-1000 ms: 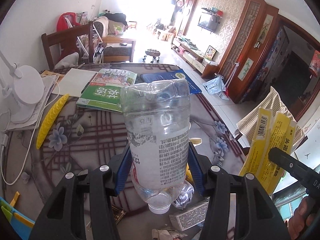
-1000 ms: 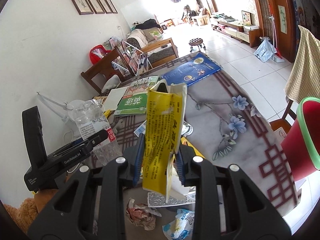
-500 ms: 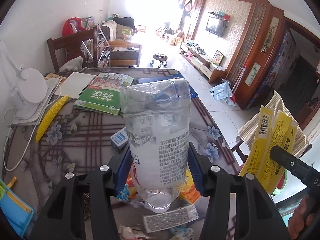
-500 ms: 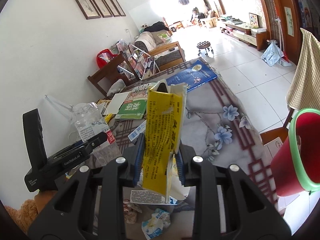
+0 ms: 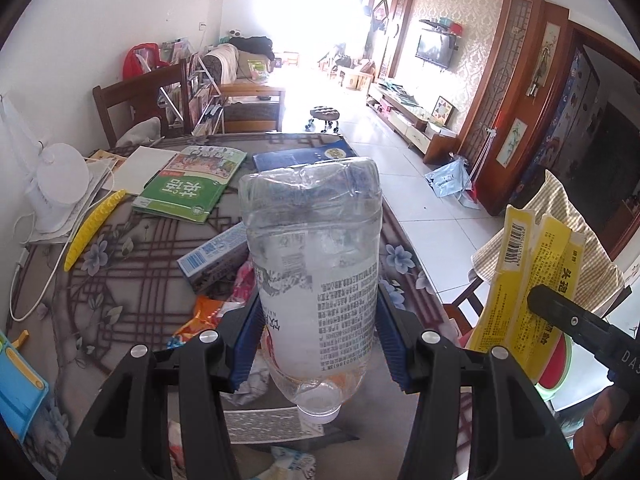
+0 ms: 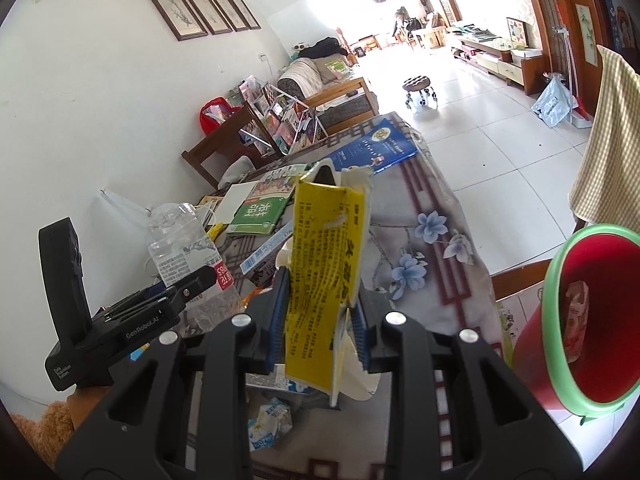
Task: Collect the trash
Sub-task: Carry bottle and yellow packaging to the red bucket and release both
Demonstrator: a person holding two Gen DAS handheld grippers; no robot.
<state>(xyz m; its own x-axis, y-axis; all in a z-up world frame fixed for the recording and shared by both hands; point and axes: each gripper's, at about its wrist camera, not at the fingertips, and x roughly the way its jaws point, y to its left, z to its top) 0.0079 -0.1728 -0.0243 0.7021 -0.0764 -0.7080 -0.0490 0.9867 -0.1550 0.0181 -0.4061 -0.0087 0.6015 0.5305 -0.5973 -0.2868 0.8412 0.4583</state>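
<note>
My left gripper (image 5: 318,328) is shut on a clear plastic bottle (image 5: 312,264), held cap-down above the table; it also shows in the right wrist view (image 6: 182,248). My right gripper (image 6: 318,316) is shut on a flattened yellow carton (image 6: 326,280), also seen in the left wrist view (image 5: 528,280). A red bin with a green rim (image 6: 588,320) stands off the table's right edge, with a wrapper inside. Loose trash lies on the table below: an orange wrapper (image 5: 200,316), a blue-white box (image 5: 212,256) and crumpled packets (image 6: 268,424).
The floral tablecloth (image 5: 120,264) carries a green book (image 5: 192,188), a blue book (image 5: 304,156), a yellow strip (image 5: 94,228) and a white fan (image 5: 56,188). A checked cloth (image 6: 604,140) hangs over a chair at right. Wooden chairs stand behind the table.
Both grippers have lifted and pulled back with their loads. More table trash has come into view below, and the red bin now shows larger at the right.
</note>
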